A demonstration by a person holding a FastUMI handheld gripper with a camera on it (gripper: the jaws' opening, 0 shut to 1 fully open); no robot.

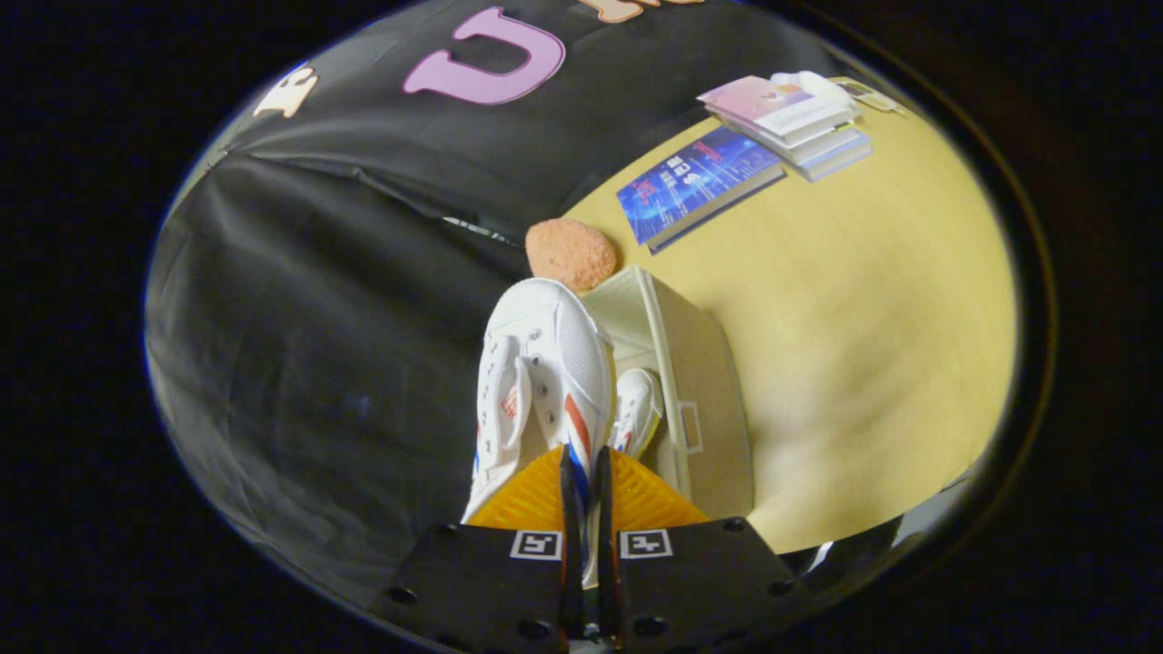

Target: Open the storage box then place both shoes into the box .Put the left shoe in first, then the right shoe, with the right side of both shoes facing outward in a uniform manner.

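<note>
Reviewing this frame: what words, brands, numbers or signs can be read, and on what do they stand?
Nothing reads clearly.
Blue book cover: printed title, too blurred to read.
Stack of books: cover print too small to read.
White shoe, with the gripper fingers shut on it: red tongue mark, unreadable.
Gripper body: two square coded markers, no words.

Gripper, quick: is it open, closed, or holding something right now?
Gripper: closed on a white sneaker, pinching its side edge above the storage box.
</note>
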